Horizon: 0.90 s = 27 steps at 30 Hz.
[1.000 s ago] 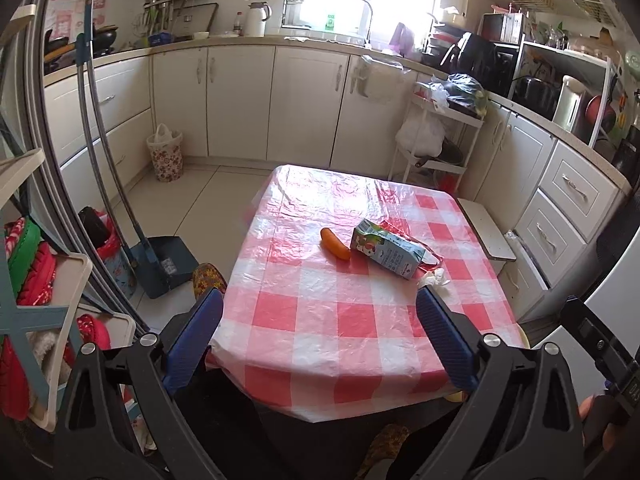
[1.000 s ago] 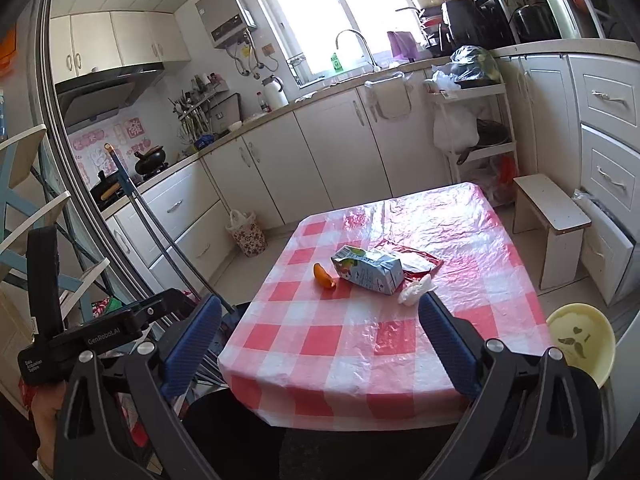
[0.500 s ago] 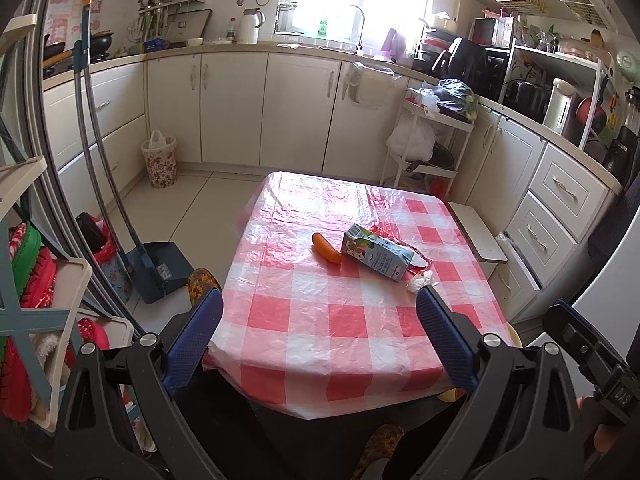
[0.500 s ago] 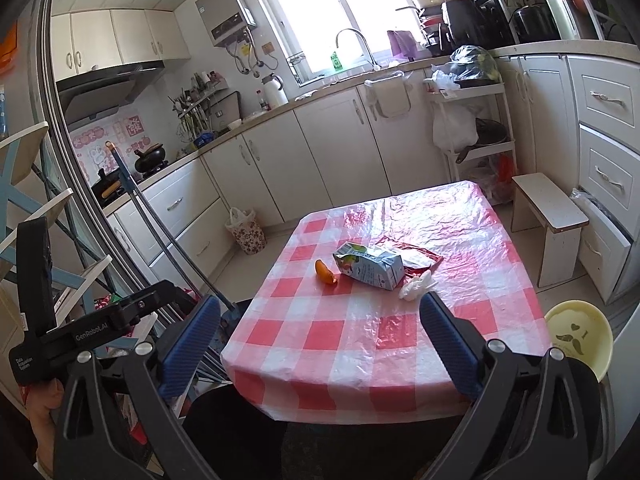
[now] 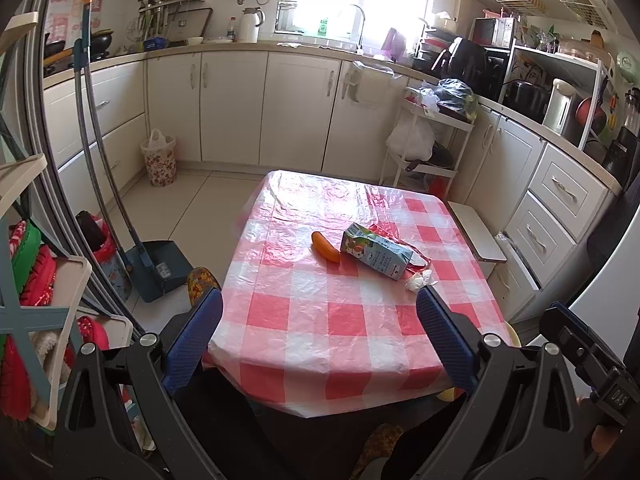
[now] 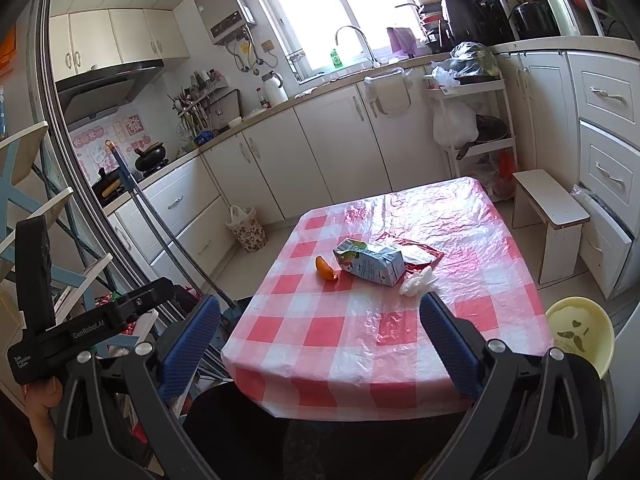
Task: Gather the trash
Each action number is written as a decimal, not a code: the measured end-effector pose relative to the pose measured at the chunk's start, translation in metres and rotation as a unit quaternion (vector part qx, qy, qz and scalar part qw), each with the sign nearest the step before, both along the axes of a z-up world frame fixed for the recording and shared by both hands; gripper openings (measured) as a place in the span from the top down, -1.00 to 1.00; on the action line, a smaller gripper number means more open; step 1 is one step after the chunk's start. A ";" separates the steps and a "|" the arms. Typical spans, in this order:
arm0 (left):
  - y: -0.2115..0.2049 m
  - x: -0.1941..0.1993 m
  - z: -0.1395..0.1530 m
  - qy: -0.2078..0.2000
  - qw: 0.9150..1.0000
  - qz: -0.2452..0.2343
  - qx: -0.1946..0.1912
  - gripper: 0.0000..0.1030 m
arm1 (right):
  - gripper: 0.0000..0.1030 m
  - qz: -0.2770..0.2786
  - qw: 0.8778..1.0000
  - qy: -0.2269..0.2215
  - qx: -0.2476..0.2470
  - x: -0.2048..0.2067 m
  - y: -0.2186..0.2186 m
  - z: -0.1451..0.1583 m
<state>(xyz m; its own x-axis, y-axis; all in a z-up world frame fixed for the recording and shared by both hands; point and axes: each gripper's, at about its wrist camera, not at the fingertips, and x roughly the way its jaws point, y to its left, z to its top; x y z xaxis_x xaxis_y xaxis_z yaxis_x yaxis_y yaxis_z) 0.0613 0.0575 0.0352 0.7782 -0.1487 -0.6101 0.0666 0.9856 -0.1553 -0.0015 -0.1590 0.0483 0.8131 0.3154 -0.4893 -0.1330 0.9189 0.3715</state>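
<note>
On a table with a red-and-white checked cloth (image 5: pixel 320 320) (image 6: pixel 360 340) lie a blue-green drink carton (image 5: pixel 376 255) (image 6: pixel 370 262) on its side, an orange peel piece (image 5: pixel 325 247) (image 6: pixel 325 269), a red foil wrapper (image 5: pixel 418 266) (image 6: pixel 416 252) and a crumpled white tissue (image 5: pixel 418 280) (image 6: pixel 418 282). My left gripper (image 5: pixel 318 316) hangs open well short of the table's near edge, nothing between its blue pads. My right gripper (image 6: pixel 320 320) is likewise open and empty, back from the table.
A floral waste bin with a bag (image 5: pixel 159 157) (image 6: pixel 247 229) stands by the far cabinets. A dustpan and broom (image 5: pixel 156 264) lean at the left. A white stool (image 6: pixel 550 216) and a yellow seat (image 6: pixel 580 330) stand right of the table.
Both grippers have drawn back and up a little from the table, so the table and its items look slightly smaller. Nothing on the table has moved.
</note>
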 end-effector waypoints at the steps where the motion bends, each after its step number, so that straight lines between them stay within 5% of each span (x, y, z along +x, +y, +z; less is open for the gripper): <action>1: 0.000 0.000 0.000 0.000 1.000 0.000 0.000 -0.82 | -0.86 0.001 1.000 0.001 -0.001 0.000 0.001 -0.001; 27: 0.006 -0.001 -0.001 0.000 1.000 0.001 -0.003 -0.82 | -0.86 0.030 0.999 0.012 -0.014 0.001 0.017 -0.003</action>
<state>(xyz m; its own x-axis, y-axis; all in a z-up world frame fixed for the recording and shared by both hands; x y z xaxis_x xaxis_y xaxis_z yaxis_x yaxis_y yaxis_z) 0.0599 0.0630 0.0344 0.7791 -0.1500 -0.6087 0.0644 0.9850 -0.1603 -0.0007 -0.1425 0.0451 0.7811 0.3495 -0.5175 -0.1793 0.9193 0.3503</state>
